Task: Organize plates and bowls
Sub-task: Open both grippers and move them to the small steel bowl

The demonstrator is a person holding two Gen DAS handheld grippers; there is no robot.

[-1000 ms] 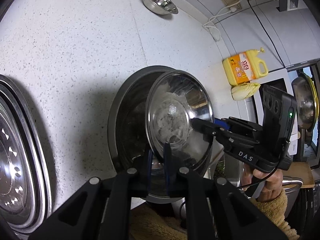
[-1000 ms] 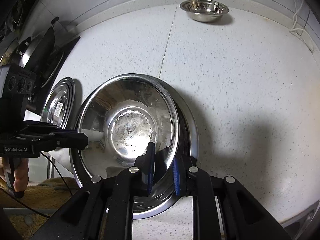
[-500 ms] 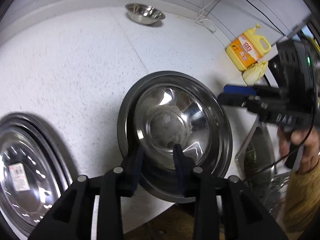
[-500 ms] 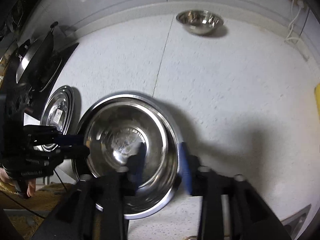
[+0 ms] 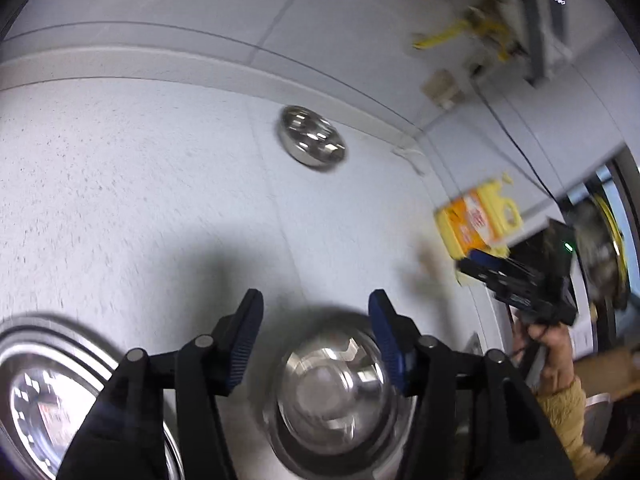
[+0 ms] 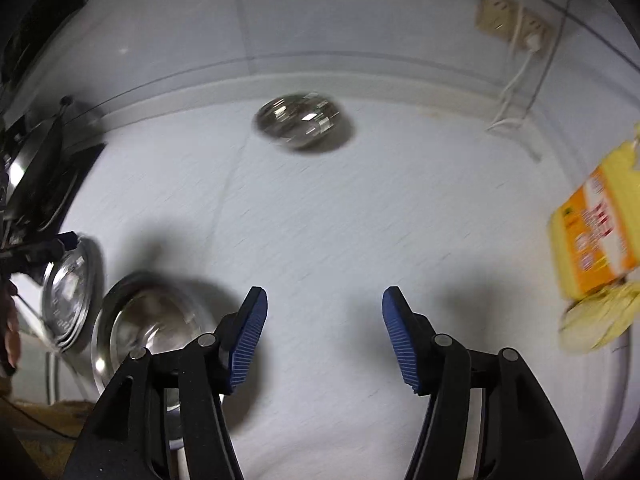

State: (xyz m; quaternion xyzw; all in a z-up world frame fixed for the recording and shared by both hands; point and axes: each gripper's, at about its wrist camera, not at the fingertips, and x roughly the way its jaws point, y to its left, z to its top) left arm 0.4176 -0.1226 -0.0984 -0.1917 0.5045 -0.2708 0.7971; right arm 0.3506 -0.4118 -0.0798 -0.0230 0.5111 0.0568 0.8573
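Note:
A steel bowl (image 5: 334, 396) rests nested in a larger steel basin (image 5: 280, 450) at the counter's near edge; the pair also shows in the right wrist view (image 6: 148, 328). My left gripper (image 5: 316, 312) is open and empty above them. My right gripper (image 6: 324, 308) is open and empty over bare counter, to the right of the nested pair. A small steel bowl (image 5: 312, 142) sits alone by the back wall, also in the right wrist view (image 6: 302, 124). A stack of steel plates (image 5: 44, 400) lies at the left, also in the right wrist view (image 6: 68, 288).
A yellow detergent jug (image 6: 596, 236) with a yellow cloth (image 6: 596, 320) stands at the right, near the sink. Wall sockets (image 6: 512, 20) and cables hang at the back right. A dark stove with a pan (image 6: 36, 160) is at the far left.
Both grippers let go of the steel bowl, which now sits in the basin. Both have opened wide, lifted and swung toward the back wall.

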